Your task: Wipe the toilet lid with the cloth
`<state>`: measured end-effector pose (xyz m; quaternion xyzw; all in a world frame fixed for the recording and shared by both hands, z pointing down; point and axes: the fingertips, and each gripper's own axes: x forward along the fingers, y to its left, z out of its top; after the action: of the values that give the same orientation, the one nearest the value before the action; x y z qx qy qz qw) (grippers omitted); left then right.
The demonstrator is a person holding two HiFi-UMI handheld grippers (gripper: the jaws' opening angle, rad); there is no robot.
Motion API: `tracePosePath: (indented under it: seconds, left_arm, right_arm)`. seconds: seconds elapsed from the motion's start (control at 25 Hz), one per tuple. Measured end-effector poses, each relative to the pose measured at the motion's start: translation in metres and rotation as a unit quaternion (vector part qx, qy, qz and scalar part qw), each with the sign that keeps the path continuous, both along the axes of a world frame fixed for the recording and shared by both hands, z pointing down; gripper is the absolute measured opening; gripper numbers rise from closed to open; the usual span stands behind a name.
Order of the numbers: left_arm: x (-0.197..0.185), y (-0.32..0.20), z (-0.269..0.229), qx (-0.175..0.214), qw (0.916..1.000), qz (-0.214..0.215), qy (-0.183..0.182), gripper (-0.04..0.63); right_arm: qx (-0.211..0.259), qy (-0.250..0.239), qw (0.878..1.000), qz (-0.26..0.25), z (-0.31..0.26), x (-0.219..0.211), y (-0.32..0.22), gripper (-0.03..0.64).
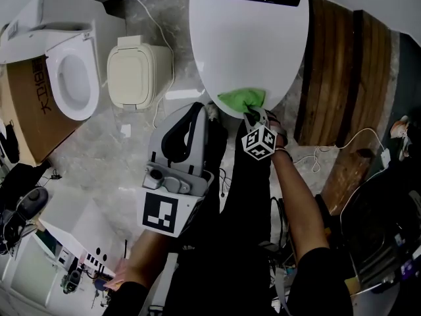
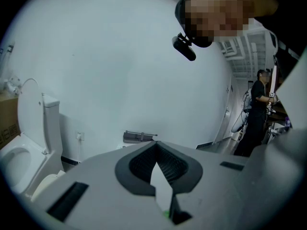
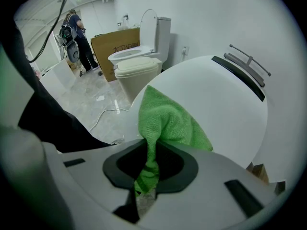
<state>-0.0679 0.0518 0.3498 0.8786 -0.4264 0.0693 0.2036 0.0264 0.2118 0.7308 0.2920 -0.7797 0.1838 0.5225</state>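
Head view shows the right gripper [image 1: 252,116] pinching a bunched green terry cloth [image 1: 241,100] that lies on the near edge of the lid [image 1: 250,38]. That smooth, glossy white oval runs lengthwise straight ahead of the jaws, toward its hinge. The left gripper [image 1: 197,110], jaws together and empty, hangs farther off, aimed at a wall [image 2: 120,56].

Toilet lid [image 1: 250,38] top cut off by frame edge; cloth [image 1: 242,100] lower part hidden behind right gripper [image 1: 253,115]
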Motion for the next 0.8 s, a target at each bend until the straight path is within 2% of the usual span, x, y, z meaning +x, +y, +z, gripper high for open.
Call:
tracePosePath:
  seconds: [0.44, 0.56, 0.68, 0.8]
  left_arm:
    - [0.001, 0.005, 0.002, -0.003, 0.9999, -0.010, -0.001, 0.000]
    - [0.001, 0.006, 0.001, -0.003, 0.9999, -0.013, -0.002, 0.000]
    - [-0.001, 0.007, 0.000, -0.002, 0.9999, -0.015, -0.004, 0.000]
    - [-0.003, 0.005, -0.002, -0.001, 0.9998, -0.018, -0.007, 0.000]
  right_arm:
    - [-0.030, -0.010, 0.999, -0.029, 0.005, -0.015, 0.030, 0.064]
    - [-0.051, -0.018, 0.998, -0.040, 0.005, -0.019, 0.041, 0.064]
    - [-0.066, -0.043, 0.996, -0.030, -0.004, -0.021, 0.045, 0.064]
    - [-0.052, -0.086, 0.995, 0.006, -0.023, -0.021, 0.032, 0.064]
